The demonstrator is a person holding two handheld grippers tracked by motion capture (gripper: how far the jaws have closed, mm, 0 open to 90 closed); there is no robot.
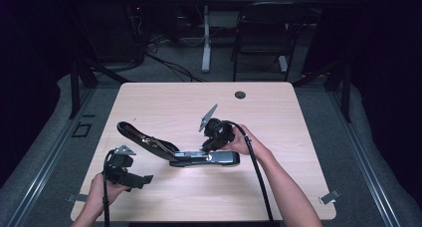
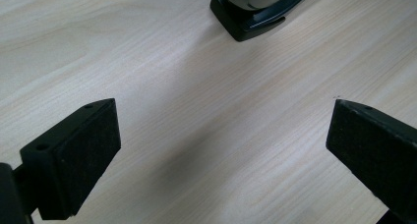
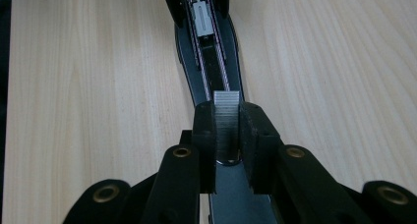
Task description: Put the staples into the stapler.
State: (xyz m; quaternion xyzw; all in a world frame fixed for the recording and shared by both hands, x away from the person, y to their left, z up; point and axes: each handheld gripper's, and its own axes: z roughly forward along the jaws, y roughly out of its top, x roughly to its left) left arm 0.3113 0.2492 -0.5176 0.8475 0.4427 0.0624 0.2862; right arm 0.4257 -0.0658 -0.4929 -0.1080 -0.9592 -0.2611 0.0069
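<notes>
High view: a pale wooden table carries an opened black stapler, its top arm swung up and back toward the left, its base and magazine lying flat near the table's middle. The right gripper is tipped down onto the stapler's front end; the left gripper rests low near the table's near-left corner, apart from the stapler.

Right gripper view: the jaws stand narrow, their pads pressed on either side of a silver strip of staples, held upright just above the stapler's open magazine channel, with the grey pusher farther along the track.

Left gripper view: the jaws are spread wide with nothing between them, only bare tabletop, and one end of the stapler lies beyond them.

The step in hand, as judged, is loading the strip into the magazine. To do it well, the strip should be kept in line with the channel, legs down, and lowered squarely between the two rails ahead of the pusher before the grip is relaxed. A tilted strip may ride on a rail or break apart. The idle left gripper could steady the base should it slide.
</notes>
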